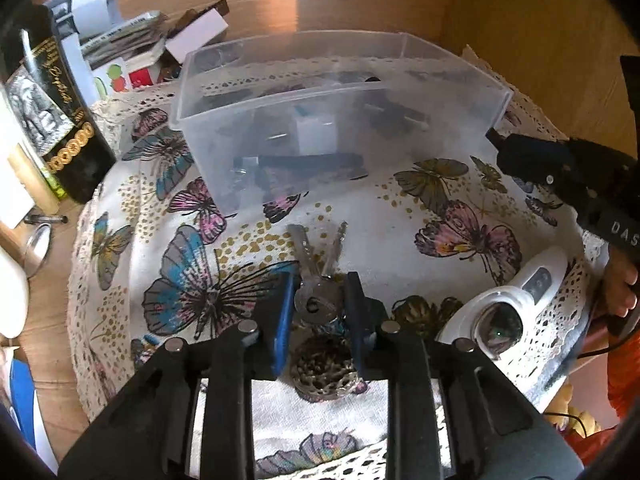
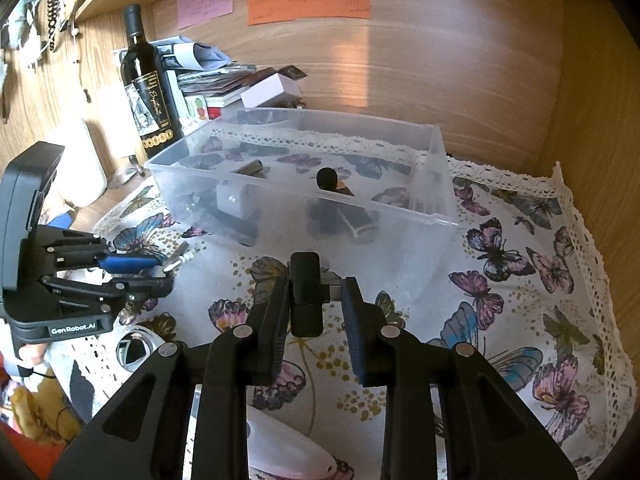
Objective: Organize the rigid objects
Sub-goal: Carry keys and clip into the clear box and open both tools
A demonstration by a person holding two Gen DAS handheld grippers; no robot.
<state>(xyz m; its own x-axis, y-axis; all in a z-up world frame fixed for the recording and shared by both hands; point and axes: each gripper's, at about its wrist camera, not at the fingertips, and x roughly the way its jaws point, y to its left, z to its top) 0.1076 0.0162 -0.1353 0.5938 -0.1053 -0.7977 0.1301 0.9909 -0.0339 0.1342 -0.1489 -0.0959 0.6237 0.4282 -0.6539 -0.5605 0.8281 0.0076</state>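
Observation:
My left gripper [image 1: 318,300] is shut on a bunch of metal keys [image 1: 316,264] with a round filigree fob [image 1: 324,372], low over the butterfly cloth in front of the clear plastic bin [image 1: 320,92]. It also shows in the right wrist view [image 2: 160,270], at the left. My right gripper [image 2: 316,300] is shut on a small black device with a plug [image 2: 306,294], held above the cloth in front of the bin [image 2: 304,184]. The bin holds several dark objects and a white block [image 2: 232,198]. The right gripper also shows in the left wrist view [image 1: 496,140].
A dark wine bottle [image 2: 146,92] and stacked boxes and papers [image 2: 224,80] stand behind the bin on the left. A white magnifier-like device [image 1: 500,312] lies on the cloth at the right. Wooden walls close in the back and right.

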